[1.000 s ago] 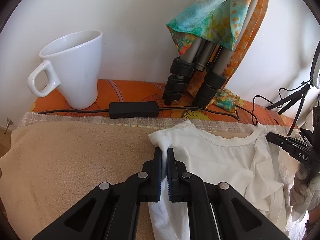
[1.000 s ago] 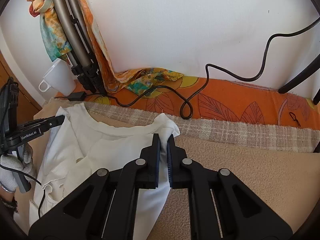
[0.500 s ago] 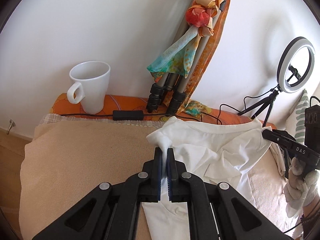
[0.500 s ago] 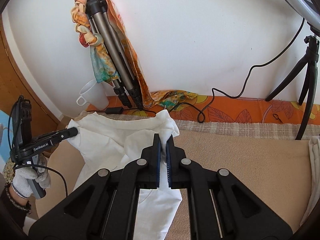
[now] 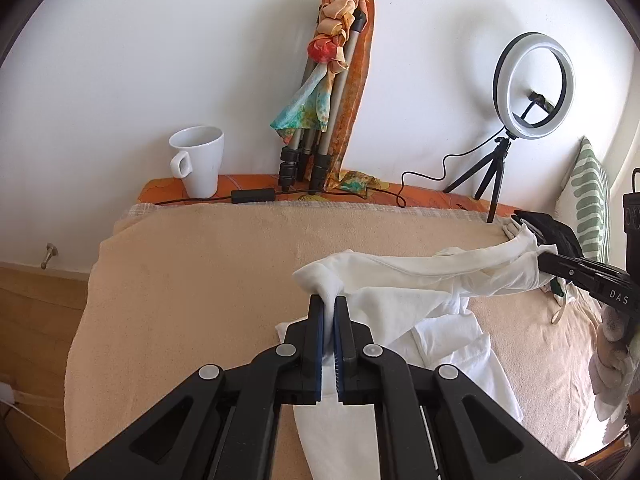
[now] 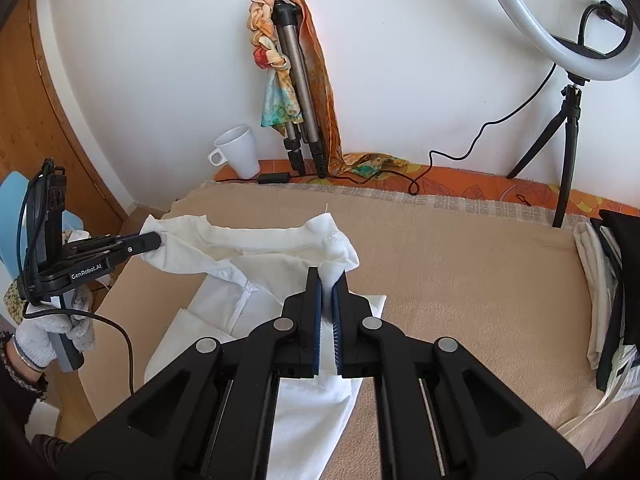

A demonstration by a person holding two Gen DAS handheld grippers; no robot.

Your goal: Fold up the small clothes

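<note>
White shirt cloth is pinched at one shoulder by the left gripper, raised over the beige blanket; across the neckline the right gripper clamps the other shoulder. Since a second ago both have pulled back from the wall, so the mug and tripod look farther off.

From the right wrist, the right gripper bites its shoulder of the shirt; the gloved left hand holds the left gripper, apparently clenched. A ring light stands at the wall.
</note>
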